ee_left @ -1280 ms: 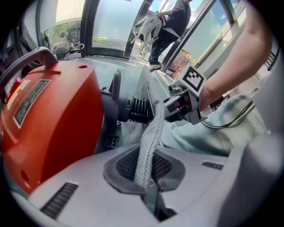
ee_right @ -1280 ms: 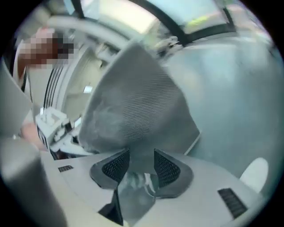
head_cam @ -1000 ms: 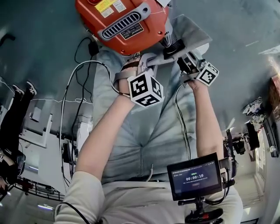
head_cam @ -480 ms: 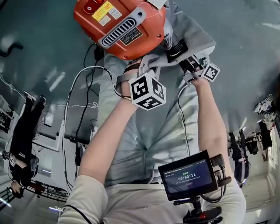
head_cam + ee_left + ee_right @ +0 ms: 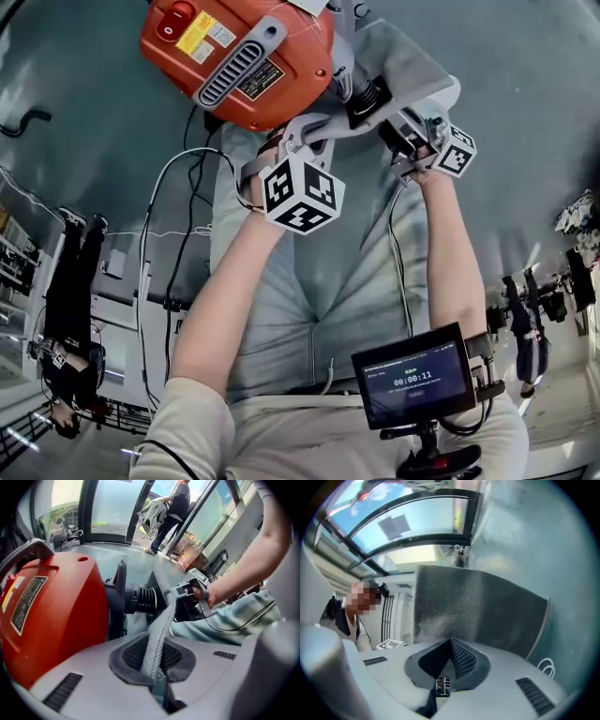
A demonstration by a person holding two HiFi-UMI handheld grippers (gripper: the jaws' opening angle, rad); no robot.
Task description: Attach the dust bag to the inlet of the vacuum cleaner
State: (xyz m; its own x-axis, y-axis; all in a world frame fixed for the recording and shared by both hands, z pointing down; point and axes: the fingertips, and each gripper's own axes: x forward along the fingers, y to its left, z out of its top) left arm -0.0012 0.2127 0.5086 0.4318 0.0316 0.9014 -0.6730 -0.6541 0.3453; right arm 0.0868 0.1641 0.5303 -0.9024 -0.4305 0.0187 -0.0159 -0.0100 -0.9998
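Observation:
The orange vacuum cleaner [image 5: 239, 56] lies on the floor at the top of the head view, its black ribbed inlet [image 5: 364, 96] facing right. The grey dust bag [image 5: 412, 70] hangs by the inlet. My left gripper [image 5: 314, 131] is shut on a grey woven strip of the bag [image 5: 157, 630], just in front of the inlet [image 5: 143, 598]. My right gripper [image 5: 405, 129] is shut on the bag's edge, and the mesh cloth [image 5: 478, 611] spreads out beyond its jaws. In the left gripper view the right gripper [image 5: 190, 603] sits beside the inlet.
Black and white cables [image 5: 173, 206] trail over the floor left of my knees. A small monitor [image 5: 417, 375] sits at my waist. A person [image 5: 70, 328] stands at the left, and another person [image 5: 171, 508] stands near the glass doors beyond the vacuum.
The right gripper has lifted a little with the bag's edge. The left gripper has stayed by the inlet. The head view has shifted, so the vacuum sits further left.

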